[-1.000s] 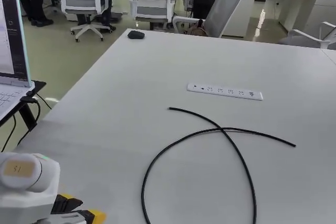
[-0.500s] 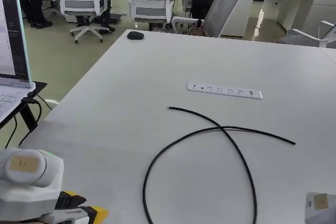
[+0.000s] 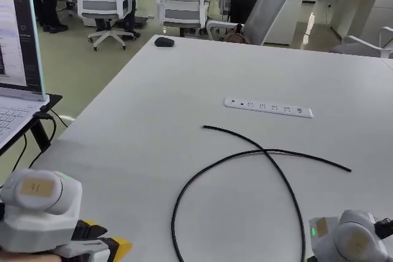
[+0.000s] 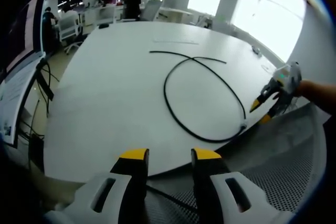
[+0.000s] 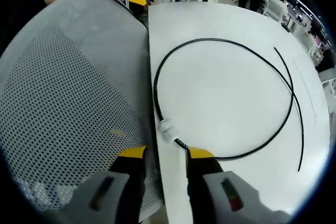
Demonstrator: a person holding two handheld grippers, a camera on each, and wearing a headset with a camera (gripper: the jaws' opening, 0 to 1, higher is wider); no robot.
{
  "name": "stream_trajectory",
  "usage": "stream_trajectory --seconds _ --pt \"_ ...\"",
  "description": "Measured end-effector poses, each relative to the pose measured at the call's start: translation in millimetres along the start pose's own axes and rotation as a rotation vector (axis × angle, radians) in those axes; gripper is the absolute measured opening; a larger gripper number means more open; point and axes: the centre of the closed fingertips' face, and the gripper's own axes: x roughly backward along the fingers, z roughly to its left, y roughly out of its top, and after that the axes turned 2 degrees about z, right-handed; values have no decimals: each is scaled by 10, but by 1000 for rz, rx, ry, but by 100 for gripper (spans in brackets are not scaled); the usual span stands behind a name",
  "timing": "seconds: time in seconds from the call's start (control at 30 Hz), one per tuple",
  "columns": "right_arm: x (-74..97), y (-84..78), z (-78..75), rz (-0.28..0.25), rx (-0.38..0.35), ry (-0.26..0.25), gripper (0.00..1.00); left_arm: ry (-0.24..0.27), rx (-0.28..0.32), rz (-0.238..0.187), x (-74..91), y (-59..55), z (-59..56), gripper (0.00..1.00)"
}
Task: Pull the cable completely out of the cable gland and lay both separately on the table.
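I am holding the left gripper (image 4: 169,156) low at the near left corner of the wide white table (image 3: 153,121), pointing it forward across the top. Its yellow-tipped fingers (image 4: 134,161) are standing apart with a clear gap between them and are gripping nothing.

I am holding the right gripper (image 5: 166,155) low at the near right edge of the table, aiming it along that edge. Its fingers (image 5: 200,155) are also standing parted and empty, hovering over the seam between the table and a grey perforated mesh surface (image 5: 68,77) beside it.

The long thin black cable (image 3: 265,150) is lying on the table in one big loop, crossing over itself in front of the flat white power strip (image 3: 268,107). The small pale cable gland (image 5: 167,128) is sitting threaded on the cable at the table's near edge, just ahead of my right fingertips and apart from them. From the gland the cable is curving past the tip of one right finger without going between the two.

An open laptop (image 3: 18,47) is standing off the table's left side.
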Motion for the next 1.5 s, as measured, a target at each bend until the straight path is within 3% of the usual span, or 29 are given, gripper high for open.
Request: stream_trajectory --seconds 0.13,0.27,0.37,0.53,0.63,1.0,1.2,1.27,1.5 --pt "-72 -7 34 39 92 42 30 3 -1 -3 1 5 4 33" --pt "-143 79 39 37 117 43 29 3 -1 -1 -5 3 3 33" --pt "-204 73 58 70 171 60 29 5 -1 -1 -6 2 10 33" --pt "-301 135 44 62 171 60 26 2 -3 2 -11 -4 13 33" --pt "-329 80 1 111 202 41 24 0 -6 1 -14 -2 14 33" --pt "-341 108 -26 96 185 10 18 -10 -19 4 -26 -4 3 33" --pt "-331 103 -46 51 175 -8 15 -10 -21 5 -27 -7 6 33" --pt "-332 110 -48 37 213 -19 14 -9 -20 4 -26 -6 6 33" --pt "-321 119 -48 6 179 -25 14 -8 -23 7 -25 -12 4 33"
